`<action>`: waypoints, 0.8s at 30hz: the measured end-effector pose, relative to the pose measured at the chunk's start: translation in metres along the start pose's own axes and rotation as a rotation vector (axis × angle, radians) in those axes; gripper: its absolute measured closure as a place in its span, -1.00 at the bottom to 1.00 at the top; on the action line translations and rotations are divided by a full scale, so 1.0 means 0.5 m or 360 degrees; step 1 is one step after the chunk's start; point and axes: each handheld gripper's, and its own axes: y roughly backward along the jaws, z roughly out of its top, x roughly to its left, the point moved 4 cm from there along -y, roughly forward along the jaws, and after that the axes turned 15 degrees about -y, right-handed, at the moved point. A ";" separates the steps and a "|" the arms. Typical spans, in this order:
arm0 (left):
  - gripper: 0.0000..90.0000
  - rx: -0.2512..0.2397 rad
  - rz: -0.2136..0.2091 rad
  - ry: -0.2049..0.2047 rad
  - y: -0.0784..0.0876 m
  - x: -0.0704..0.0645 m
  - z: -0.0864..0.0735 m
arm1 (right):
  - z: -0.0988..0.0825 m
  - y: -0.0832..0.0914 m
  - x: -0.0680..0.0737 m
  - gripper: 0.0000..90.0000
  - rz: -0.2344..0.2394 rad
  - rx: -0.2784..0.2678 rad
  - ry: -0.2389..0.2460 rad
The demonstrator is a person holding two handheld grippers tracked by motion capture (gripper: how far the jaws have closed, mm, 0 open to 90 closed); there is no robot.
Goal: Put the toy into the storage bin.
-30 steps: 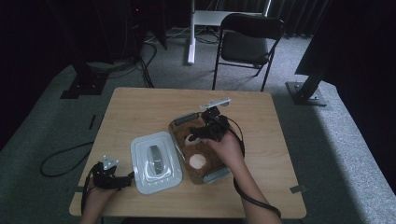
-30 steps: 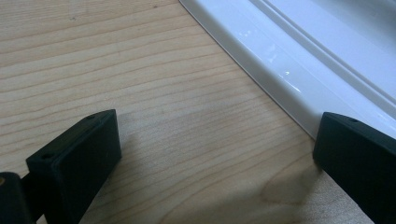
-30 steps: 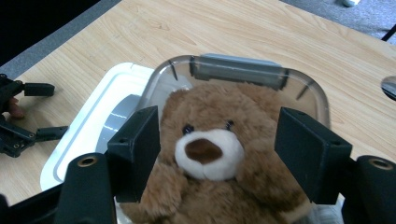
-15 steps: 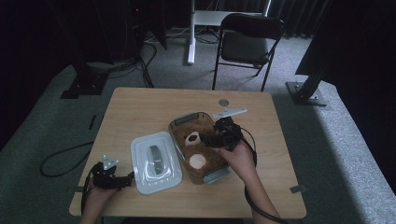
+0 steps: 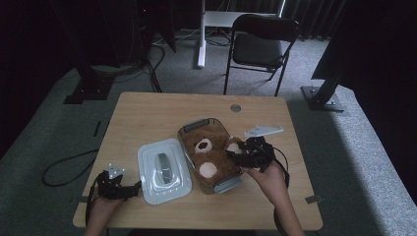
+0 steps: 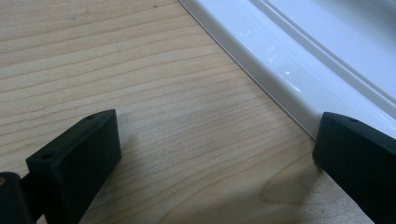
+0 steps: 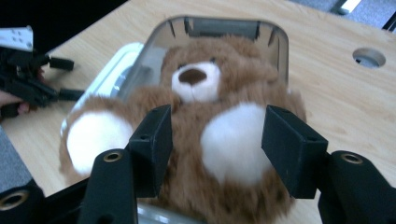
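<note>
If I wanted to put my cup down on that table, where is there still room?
The far half of the table is bare wood, from the far edge to the lid and the teddy bear's container, apart from a small round hole. The near right corner is bare too. The middle is crowded: lid, container and both grippers.

My left gripper (image 5: 132, 189) rested low at the near left, jaws spread wide, forearm reaching in from below. My right gripper (image 5: 232, 155) pointed leftward, its jaws just closing, still apart, wrist angled inward.
</note>
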 end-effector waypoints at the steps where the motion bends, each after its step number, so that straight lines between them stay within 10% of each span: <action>1: -0.97 -0.0002 0.0000 0.0000 0.000 0.000 0.000 | -0.006 0.003 -0.004 -0.04 -0.0005 0.0004 -0.0001; 12: -0.96 -0.0002 0.0001 0.0000 0.000 0.000 0.000 | -0.051 0.031 -0.028 0.50 -0.0061 0.0013 0.0042; 24: -0.96 -0.0004 0.0002 0.0003 0.000 0.000 0.000 | -0.035 -0.050 -0.039 0.60 -0.0091 0.0143 0.0044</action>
